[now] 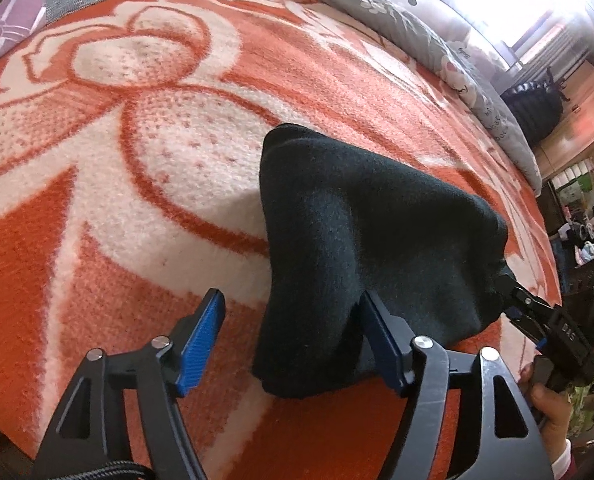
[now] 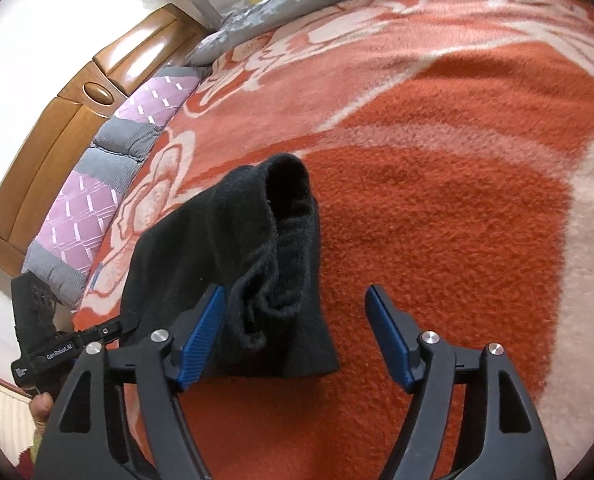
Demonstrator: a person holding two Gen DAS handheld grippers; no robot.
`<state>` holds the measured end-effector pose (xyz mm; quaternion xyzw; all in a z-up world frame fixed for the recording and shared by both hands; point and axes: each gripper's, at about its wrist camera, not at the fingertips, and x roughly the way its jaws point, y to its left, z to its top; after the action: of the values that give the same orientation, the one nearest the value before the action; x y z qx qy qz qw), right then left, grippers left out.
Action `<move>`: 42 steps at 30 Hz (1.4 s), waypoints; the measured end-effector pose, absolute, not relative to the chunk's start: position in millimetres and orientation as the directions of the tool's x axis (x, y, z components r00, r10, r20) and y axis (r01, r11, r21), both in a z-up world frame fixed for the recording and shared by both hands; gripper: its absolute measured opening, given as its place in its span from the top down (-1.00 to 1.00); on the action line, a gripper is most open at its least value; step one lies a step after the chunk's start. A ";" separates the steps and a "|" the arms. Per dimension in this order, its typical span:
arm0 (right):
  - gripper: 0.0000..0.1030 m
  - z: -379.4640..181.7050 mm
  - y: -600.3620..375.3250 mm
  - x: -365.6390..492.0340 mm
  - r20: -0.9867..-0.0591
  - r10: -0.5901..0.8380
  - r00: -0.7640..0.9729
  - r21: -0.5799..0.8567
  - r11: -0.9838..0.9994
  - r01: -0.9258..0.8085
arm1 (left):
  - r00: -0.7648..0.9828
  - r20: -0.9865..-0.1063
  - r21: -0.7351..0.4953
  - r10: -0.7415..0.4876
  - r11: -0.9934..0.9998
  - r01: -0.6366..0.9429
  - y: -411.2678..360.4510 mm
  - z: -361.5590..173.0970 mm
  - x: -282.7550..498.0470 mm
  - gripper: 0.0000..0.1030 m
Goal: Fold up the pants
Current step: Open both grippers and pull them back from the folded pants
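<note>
Blue pads (image 1: 201,344) of the left gripper (image 1: 293,340) fill the near edge of the left wrist view, jaws spread wide, nothing pinched; the black pants (image 1: 361,248) lie bunched across its 1 o'clock side, cloth draped against the outside of the right-hand finger but not between the pads. Over at 3 o'clock the right gripper (image 1: 509,300) noses into the pile's far corner. From its own camera, the right gripper (image 2: 297,332) stands just as wide, the pants (image 2: 257,264) heaped from 9 to 12 o'clock, a cuff or waist opening gaping at 12, an edge lying between the pads yet unpressed. All of it sits on the orange-and-cream blanket (image 1: 137,160), grey quilt (image 1: 437,40) beyond. This fleece looks soft, light and floppy, so it will sag and cling to the fuzzy blanket rather than slide. Best hold, I'd say: pinch the thick hem edges at two corners, then lift and spread flat.
</note>
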<state>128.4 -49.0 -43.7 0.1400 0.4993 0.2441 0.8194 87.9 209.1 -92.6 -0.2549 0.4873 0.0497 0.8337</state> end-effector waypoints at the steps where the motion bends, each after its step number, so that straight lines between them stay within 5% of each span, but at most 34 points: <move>1: -0.46 -42.3 -48.8 126.8 -0.751 0.535 0.386 0.466 0.845 -0.263 | 0.519 -0.839 -0.373 -0.160 0.866 -0.335 208.2 -92.0 86.7 -0.39; 42: -0.70 -12.6 -16.9 57.8 -0.732 0.507 0.456 0.283 0.835 -0.473 | 0.549 -0.830 -0.120 0.096 0.931 -0.345 148.4 -60.4 33.2 -0.59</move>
<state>57.8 -16.9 -12.6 0.0195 0.4354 0.2869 0.8531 33.2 148.4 -60.4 -0.1360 0.4577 0.1271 0.8694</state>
